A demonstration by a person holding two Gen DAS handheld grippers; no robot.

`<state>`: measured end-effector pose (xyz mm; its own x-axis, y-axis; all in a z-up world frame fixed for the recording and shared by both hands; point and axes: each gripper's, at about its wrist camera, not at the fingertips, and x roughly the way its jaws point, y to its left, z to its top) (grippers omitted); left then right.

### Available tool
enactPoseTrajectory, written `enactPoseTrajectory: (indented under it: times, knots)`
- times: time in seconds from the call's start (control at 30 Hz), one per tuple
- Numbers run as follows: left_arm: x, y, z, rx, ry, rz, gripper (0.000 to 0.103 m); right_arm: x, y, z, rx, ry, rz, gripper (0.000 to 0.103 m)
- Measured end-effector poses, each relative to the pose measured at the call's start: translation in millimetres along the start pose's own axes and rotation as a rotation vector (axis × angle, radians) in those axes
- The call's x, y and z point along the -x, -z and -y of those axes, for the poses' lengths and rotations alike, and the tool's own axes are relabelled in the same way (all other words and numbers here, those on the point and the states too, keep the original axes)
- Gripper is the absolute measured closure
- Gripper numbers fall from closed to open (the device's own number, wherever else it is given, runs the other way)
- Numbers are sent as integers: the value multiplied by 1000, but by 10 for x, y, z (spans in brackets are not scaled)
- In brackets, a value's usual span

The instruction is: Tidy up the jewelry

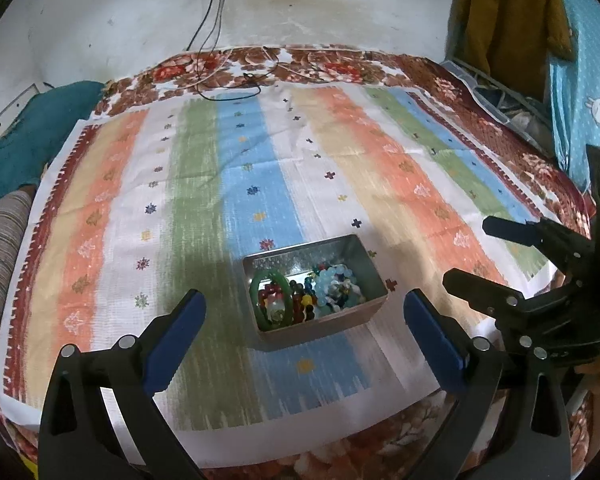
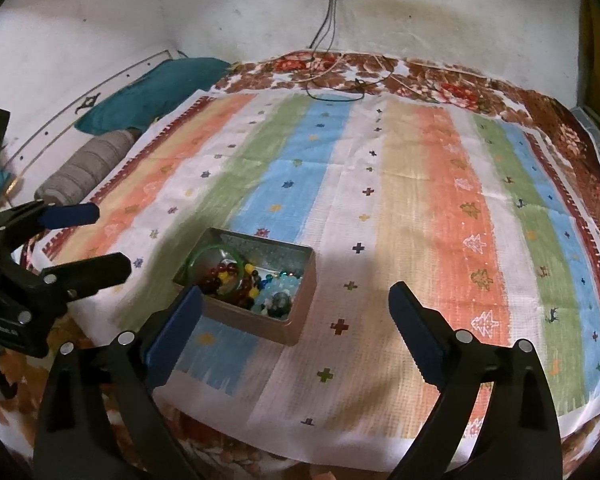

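A small metal tin (image 1: 320, 326) sits on the striped cloth, holding a green bangle (image 1: 254, 294) and a heap of coloured bead bracelets (image 1: 332, 286). My left gripper (image 1: 305, 300) hangs over the tin, open wide, with the tin framed between its blue pads and nothing gripped. To its right my right gripper (image 1: 468, 254) is also open. In the right wrist view the tin (image 2: 260, 322) lies low and left with the bangle (image 2: 195, 258) and beads (image 2: 260, 284) inside. There my right gripper (image 2: 295, 292) stands open and empty, its left pad (image 2: 176, 332) beside the tin's near corner. My left gripper (image 2: 112, 238) is open at the left edge.
A striped cloth (image 1: 260, 160) covers a floral bedspread (image 1: 320, 64). Black and white cables (image 1: 236, 80) trail from a wall socket onto the far edge. A teal pillow (image 2: 152, 88) and a grey striped roll (image 2: 88, 164) lie at the left. Clothes (image 1: 512, 20) hang at the far right.
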<state>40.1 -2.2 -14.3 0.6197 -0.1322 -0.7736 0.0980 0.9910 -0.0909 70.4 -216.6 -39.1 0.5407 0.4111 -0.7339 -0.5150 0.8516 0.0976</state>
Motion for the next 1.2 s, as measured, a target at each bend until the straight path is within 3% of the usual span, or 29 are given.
enactPoseTrajectory:
  times: [0.73,1.2]
  knots:
    - [204,202,156,-31,-59,60,6,232,153,-23,-3,-58,37,7]
    - [302,178,76,19,-48,85,6,268,172,-50,5,-79,43,7]
